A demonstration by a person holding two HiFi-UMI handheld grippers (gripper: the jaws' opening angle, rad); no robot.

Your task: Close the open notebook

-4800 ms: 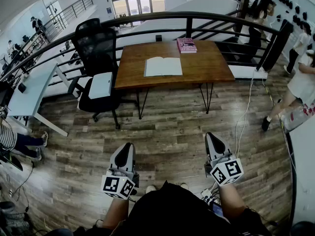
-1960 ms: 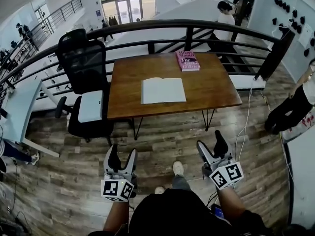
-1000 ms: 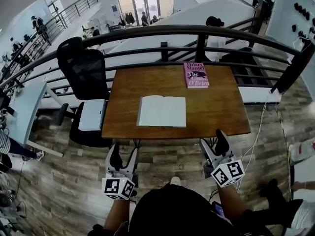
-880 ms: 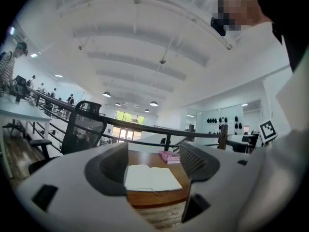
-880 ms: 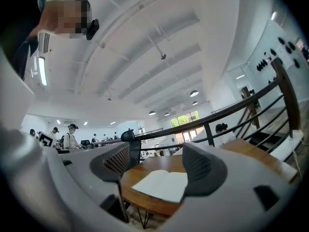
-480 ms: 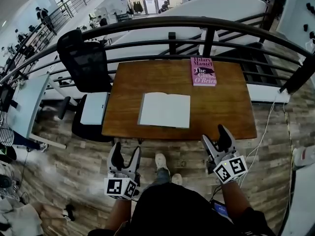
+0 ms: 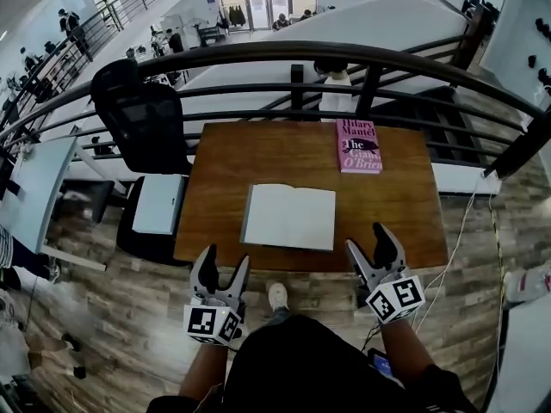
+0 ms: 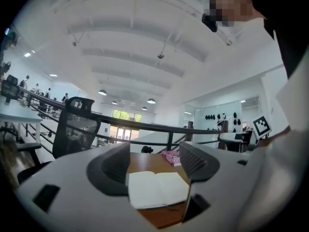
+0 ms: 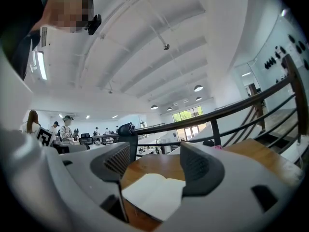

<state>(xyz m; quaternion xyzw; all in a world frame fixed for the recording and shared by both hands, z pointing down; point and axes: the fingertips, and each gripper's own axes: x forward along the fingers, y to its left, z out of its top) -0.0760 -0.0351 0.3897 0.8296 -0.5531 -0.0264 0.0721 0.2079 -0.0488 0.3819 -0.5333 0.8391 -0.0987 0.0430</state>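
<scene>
The open notebook (image 7: pixel 288 217) lies flat with white pages up near the front middle of the brown wooden table (image 7: pixel 224 179). It also shows ahead between the jaws as the notebook (image 8: pixel 157 187) in the left gripper view and the notebook (image 9: pixel 152 192) in the right gripper view. My left gripper (image 7: pixel 219 271) hangs open just before the table's front edge, left of the notebook. My right gripper (image 7: pixel 373 248) stands open at the front edge, right of the notebook. Neither holds anything.
A pink book (image 7: pixel 358 145) lies at the table's back right. A black office chair (image 7: pixel 142 127) stands at the table's left. A dark railing (image 7: pixel 344 54) runs behind the table. A white cable (image 7: pixel 456 239) trails over the wooden floor at the right.
Both grippers have come forward to the table's front edge and the table now sits closer in the head view. The notebook has not moved.
</scene>
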